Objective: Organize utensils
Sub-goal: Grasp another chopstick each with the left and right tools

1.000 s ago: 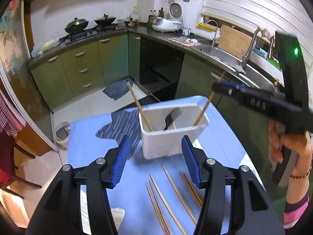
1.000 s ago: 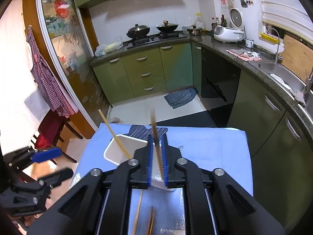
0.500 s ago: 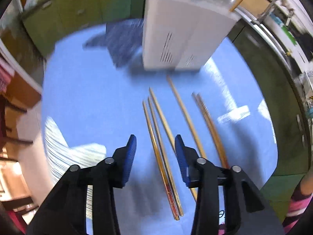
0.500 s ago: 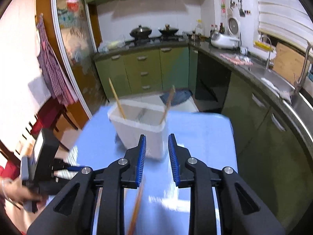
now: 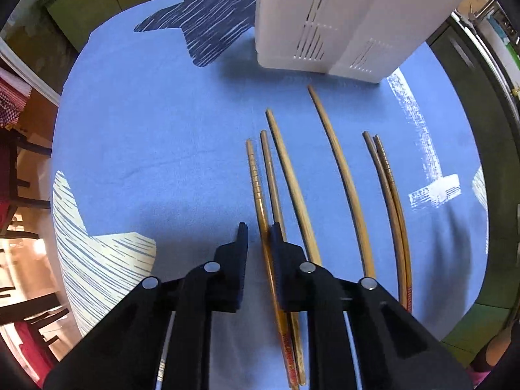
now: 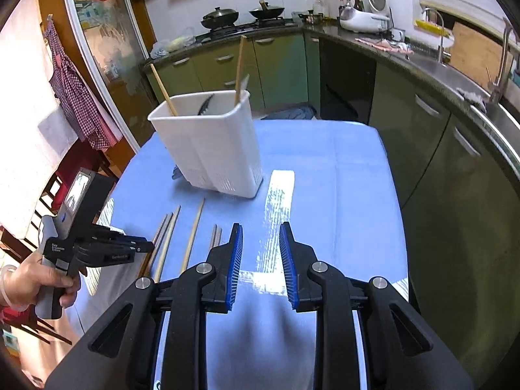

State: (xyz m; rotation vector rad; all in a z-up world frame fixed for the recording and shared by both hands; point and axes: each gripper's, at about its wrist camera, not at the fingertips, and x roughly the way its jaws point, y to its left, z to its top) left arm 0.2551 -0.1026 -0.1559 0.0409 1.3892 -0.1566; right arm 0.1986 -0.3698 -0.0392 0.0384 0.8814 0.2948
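Chopsticks (image 5: 341,175): six counted lying on the blue tabletop (image 5: 146,149); two stood in the white holder (image 6: 211,149).
Left tool (image 5: 259,232): jaws just narrowed around one chopstick (image 5: 256,188).
Right tool (image 6: 261,237): slightly parted, nothing held.

The right gripper (image 6: 260,243) hangs over the blue-covered table (image 6: 351,175), fingers (image 6: 236,253) apart, nothing between them. White utensil holder (image 6: 211,149) holds two chopsticks (image 6: 240,65); others (image 6: 193,230) lie before it.
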